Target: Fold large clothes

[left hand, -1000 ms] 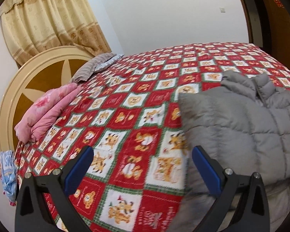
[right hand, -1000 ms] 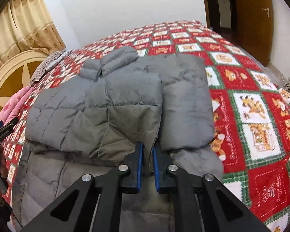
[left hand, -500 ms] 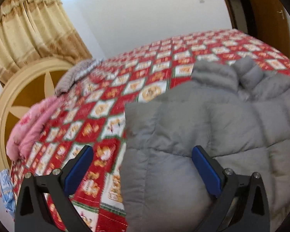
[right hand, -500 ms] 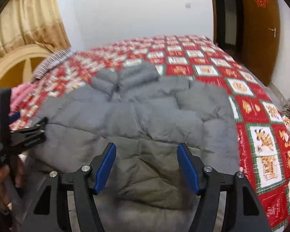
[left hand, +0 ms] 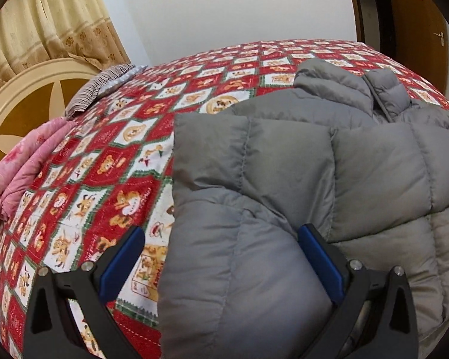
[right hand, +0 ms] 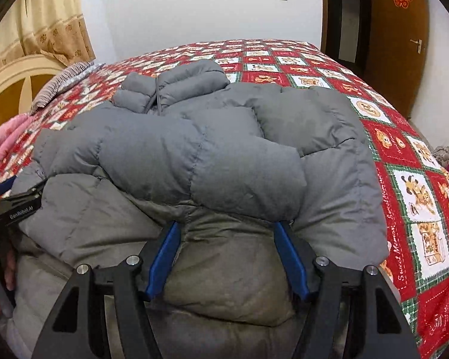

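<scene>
— Where's the garment?

— The puffy grey quilted down jacket (right hand: 212,161) lies half-folded on the red patchwork bedspread (left hand: 110,161). Both my left gripper (left hand: 221,257) and right gripper (right hand: 227,257) have fingers spread, holding nothing.

— Risk?

— I think the springy padding could unfold if I pinch one layer only.

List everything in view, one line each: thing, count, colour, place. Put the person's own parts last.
jacket: one, grey, quilted, lying on the near part of the bed, sleeves folded across the front
bedspread: one, red and white squares, covering the bed
pink blanket: one, folded, by the headboard
striped pillow: one, grey and white, by the headboard
headboard: one, cream and brown, left
curtain: one, beige, upper left
door: one, brown, right
left gripper: black with blue pads, open over the jacket's left edge
right gripper: same colours, open over the jacket's lower middle
</scene>
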